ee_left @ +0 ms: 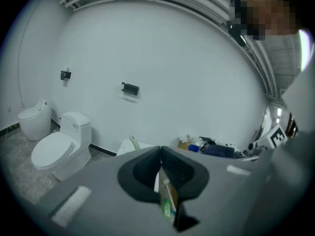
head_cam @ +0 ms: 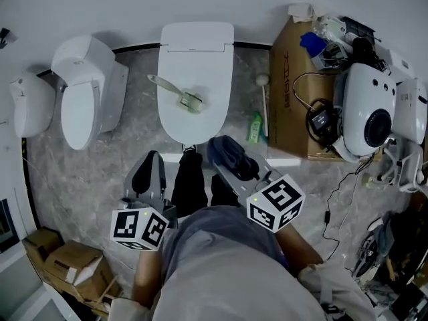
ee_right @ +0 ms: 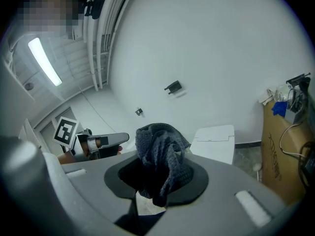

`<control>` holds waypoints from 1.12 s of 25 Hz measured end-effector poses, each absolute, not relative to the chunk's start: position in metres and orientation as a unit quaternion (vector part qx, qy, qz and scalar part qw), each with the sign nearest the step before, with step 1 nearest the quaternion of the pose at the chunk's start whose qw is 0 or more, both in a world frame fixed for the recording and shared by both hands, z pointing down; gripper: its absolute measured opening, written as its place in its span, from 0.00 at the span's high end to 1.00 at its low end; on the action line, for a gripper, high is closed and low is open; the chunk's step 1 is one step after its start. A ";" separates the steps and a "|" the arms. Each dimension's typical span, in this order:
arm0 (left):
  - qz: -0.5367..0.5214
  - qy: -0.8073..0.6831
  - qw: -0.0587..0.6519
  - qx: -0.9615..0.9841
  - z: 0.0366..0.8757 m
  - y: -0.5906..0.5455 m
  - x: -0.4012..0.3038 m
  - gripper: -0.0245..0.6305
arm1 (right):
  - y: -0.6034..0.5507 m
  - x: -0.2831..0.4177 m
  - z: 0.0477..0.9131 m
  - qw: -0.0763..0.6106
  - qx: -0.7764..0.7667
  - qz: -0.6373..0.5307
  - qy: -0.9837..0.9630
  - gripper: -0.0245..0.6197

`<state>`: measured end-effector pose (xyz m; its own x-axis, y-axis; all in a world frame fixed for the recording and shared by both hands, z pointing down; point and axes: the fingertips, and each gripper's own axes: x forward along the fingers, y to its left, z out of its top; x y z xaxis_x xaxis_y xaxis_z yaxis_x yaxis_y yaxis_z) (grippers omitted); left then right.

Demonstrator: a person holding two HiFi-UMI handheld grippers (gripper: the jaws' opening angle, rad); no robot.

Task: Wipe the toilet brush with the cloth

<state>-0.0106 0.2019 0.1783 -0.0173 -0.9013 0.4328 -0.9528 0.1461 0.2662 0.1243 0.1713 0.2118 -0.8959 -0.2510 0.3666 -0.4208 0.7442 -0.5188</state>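
The toilet brush (head_cam: 179, 95) lies flat on the closed white toilet lid (head_cam: 207, 59), handle toward the upper left, bristle head near the lid's middle. My right gripper (head_cam: 234, 164) is shut on a bunched dark cloth (head_cam: 229, 152) just in front of the toilet bowl; the cloth (ee_right: 161, 149) fills its jaws in the right gripper view. My left gripper (head_cam: 149, 171) hovers to the left of the bowl, jaws closed together with nothing between them. The brush handle (ee_left: 132, 141) shows ahead in the left gripper view.
A second toilet (head_cam: 83, 92) and a third white fixture (head_cam: 28, 104) stand at the left. A cardboard box (head_cam: 292, 92), a white machine (head_cam: 371, 116) and cables crowd the right. A green bottle (head_cam: 255, 127) and a white-headed stick (head_cam: 263, 92) sit between toilet and box. More boxes (head_cam: 70, 263) lie bottom left.
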 end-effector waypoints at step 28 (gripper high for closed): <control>0.054 -0.586 0.386 0.711 0.307 0.013 -0.144 0.96 | 0.059 -0.029 0.230 0.154 0.305 0.344 -0.874 0.80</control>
<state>-0.1436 0.0129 0.3066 0.3080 -0.7910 0.5287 -0.8745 -0.0164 0.4848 -0.0291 0.0593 0.2299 -0.7662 -0.4275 0.4799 -0.6399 0.5768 -0.5078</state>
